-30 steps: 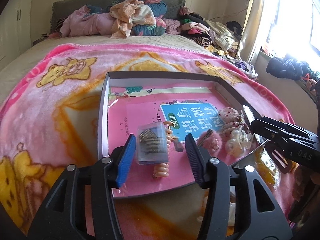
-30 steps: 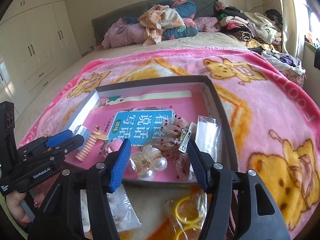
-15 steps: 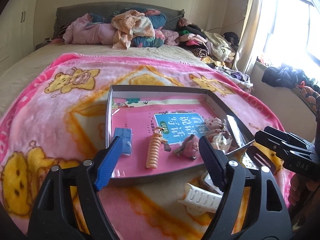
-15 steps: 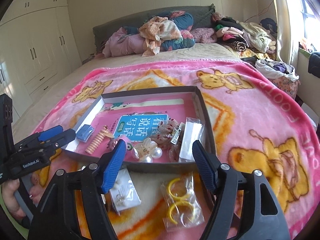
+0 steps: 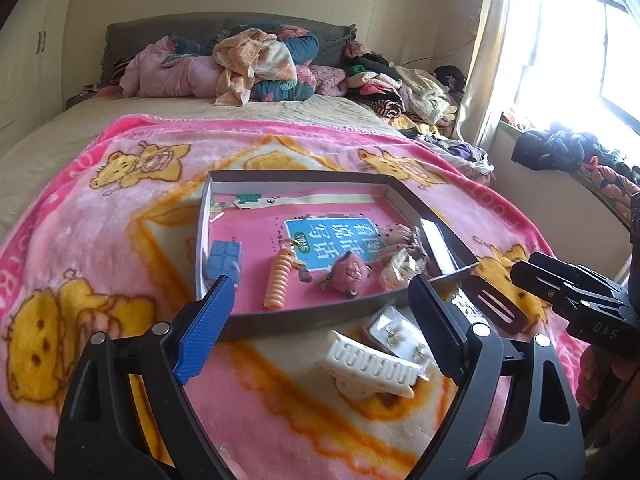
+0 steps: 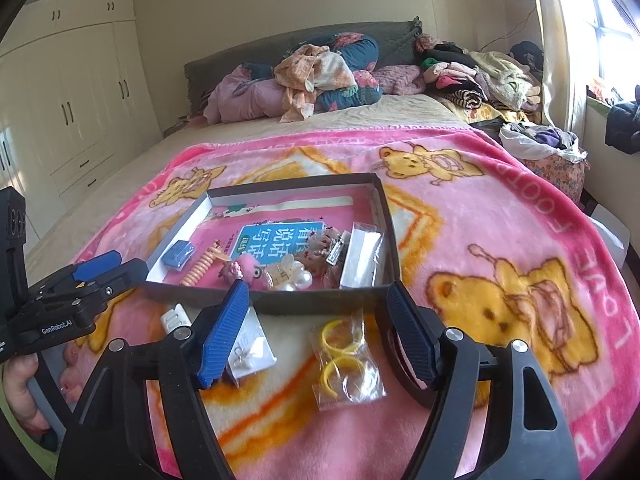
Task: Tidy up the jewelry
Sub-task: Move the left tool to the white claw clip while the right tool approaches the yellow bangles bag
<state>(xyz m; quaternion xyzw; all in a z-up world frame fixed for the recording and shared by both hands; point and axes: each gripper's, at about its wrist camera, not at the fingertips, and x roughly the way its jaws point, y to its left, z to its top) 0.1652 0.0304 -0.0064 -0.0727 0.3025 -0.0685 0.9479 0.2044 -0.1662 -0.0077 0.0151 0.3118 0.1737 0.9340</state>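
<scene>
A shallow grey box (image 5: 304, 179) (image 6: 384, 216) with a pink liner lies on the pink blanket. It holds a blue packet (image 5: 222, 258) (image 6: 179, 254), an orange spiral tie (image 5: 277, 280) (image 6: 199, 271), a pink fluffy clip (image 5: 347, 272) (image 6: 244, 268), pearl clips (image 6: 288, 276) and a clear bag (image 6: 362, 256). My left gripper (image 5: 320, 320) is open and empty, before the box's near edge. A white claw clip (image 5: 370, 364) and an earring card (image 5: 396, 336) (image 6: 244, 344) lie under it. My right gripper (image 6: 316, 320) is open and empty over a bag of yellow rings (image 6: 346, 354).
A dark oval clip (image 5: 494, 306) lies to the right of the box's corner. Piled clothes (image 5: 256, 64) cover the head of the bed. A window (image 5: 580, 40) is on the right and cupboards (image 6: 72, 108) on the left.
Both grippers pulled back from the box toward its near side. The left one let go of the blue packet, which now lies in the box's left corner.
</scene>
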